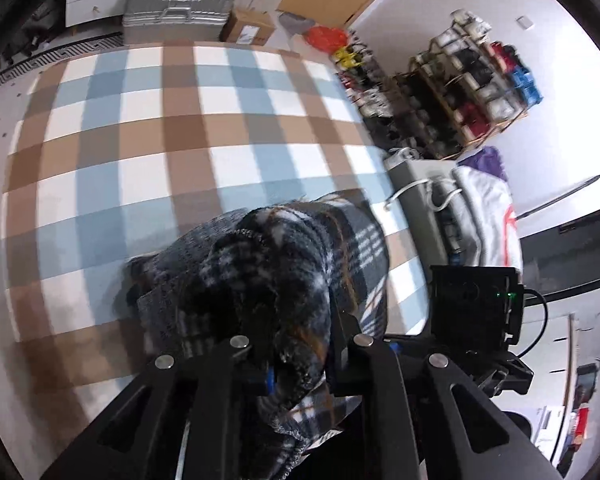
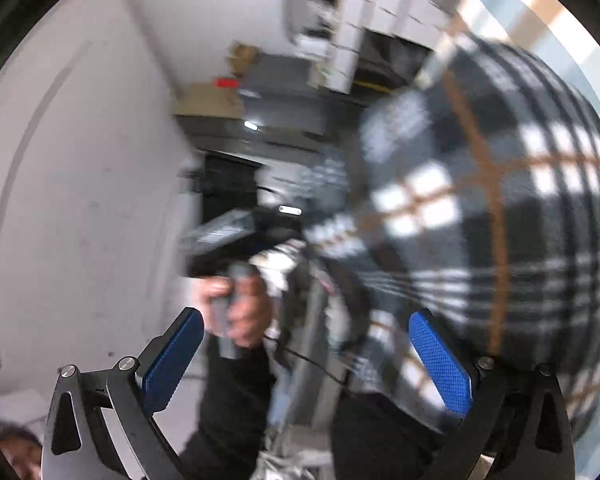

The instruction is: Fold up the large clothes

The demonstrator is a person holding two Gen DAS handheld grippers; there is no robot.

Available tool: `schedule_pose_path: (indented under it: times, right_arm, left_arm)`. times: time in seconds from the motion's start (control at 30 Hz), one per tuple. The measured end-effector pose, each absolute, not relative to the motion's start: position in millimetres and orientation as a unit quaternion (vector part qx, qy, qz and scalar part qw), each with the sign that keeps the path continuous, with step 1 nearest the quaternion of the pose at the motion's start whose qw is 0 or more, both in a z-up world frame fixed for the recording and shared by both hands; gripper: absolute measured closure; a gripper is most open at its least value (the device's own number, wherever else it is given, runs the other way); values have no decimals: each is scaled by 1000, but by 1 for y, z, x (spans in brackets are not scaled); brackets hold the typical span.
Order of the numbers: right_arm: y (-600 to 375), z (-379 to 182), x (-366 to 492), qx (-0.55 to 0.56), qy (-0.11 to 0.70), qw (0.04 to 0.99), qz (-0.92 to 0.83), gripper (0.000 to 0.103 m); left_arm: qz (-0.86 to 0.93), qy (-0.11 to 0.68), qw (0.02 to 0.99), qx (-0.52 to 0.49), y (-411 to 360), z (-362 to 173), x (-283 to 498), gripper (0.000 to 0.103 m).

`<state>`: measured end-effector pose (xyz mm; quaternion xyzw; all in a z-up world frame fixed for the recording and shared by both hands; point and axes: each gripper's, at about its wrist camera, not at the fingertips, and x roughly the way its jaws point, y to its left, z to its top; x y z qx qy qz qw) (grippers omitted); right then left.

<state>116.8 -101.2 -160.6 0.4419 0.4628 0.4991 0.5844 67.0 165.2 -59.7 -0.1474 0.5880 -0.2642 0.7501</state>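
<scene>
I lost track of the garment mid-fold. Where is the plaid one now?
The plaid garment is bunched in the left gripper, above the checked cloth.

A: What colours does the garment (image 1: 284,280) carry?

B: Black and dark grey plaid, with white squares and thin orange-brown lines crossing it.

A: And the cloth (image 1: 160,140) beneath?

B: Big checks of tan brown, pale blue and white.

A: The right gripper (image 2: 306,360)?

B: Black frame, silver bolts, and bright blue textured pads (image 2: 440,364).

A: The left gripper (image 1: 300,360)?

B: Black as well, a sliver of blue showing inside.

A: Anything behind?

B: A silver suitcase (image 1: 178,8), a brown cardboard box (image 1: 250,26) and a white wall (image 2: 80,160).
</scene>
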Motion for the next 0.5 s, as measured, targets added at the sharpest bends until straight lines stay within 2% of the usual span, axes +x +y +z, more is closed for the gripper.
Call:
schedule_pose_path:
  times: [0.23, 0.3, 0.33, 0.37, 0.4, 0.5]
  right_arm:
    - [-71, -159, 117, 381, 502, 618, 470, 0]
    - [-66, -155, 114, 353, 511, 636, 457, 0]
    - [-62, -154, 113, 342, 513, 647, 448, 0]
    - [-59, -154, 113, 333, 514, 657, 439, 0]
    - [-56, -153, 112, 325, 515, 664, 434, 0]
    - [-49, -153, 113, 312, 520, 674, 421, 0]
  left_arm:
    - [-261, 600, 740, -153, 186, -89, 72, 90]
    - [-264, 596, 741, -162, 195, -105, 78, 84]
    - [-263, 593, 743, -165, 199, -111, 81, 72]
    - [-254, 590, 747, -171, 205, -118, 86, 50]
    - [-244, 587, 747, -192, 215, -123, 89, 45]
    - [-234, 590, 730, -253, 230, -121, 91, 45]
